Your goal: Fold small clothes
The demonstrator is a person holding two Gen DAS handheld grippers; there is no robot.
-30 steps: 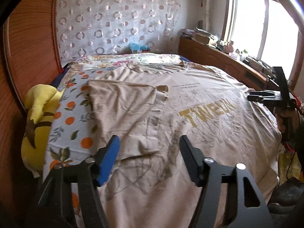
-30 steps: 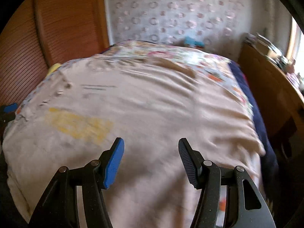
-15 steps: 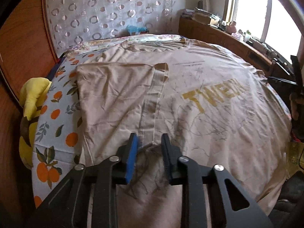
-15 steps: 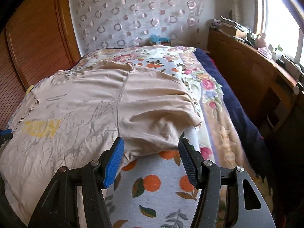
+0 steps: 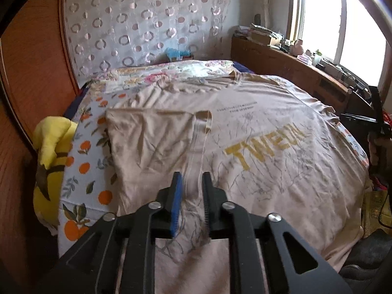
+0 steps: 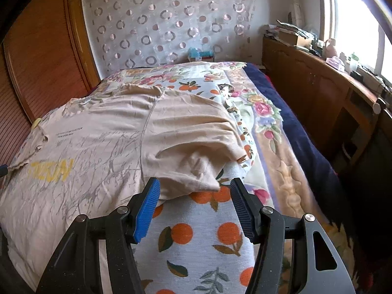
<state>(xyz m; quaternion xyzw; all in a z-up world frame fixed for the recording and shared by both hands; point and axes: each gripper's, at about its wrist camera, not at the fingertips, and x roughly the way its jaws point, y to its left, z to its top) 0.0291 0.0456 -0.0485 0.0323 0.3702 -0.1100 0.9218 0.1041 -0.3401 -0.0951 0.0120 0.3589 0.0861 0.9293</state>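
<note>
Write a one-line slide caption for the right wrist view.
Open right gripper poised at the unfolded sleeve of a beige T-shirt spread on the bed.

A home bedroom: a bed (image 6: 215, 240) with orange-print sheet, wooden headboard shelf (image 6: 318, 78) under a window (image 5: 318, 12).

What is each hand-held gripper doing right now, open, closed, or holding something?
Left hand-held gripper: closed on the folded sleeve hem of the beige T-shirt.
Right hand-held gripper: open, holding nothing, at the other sleeve.
</note>
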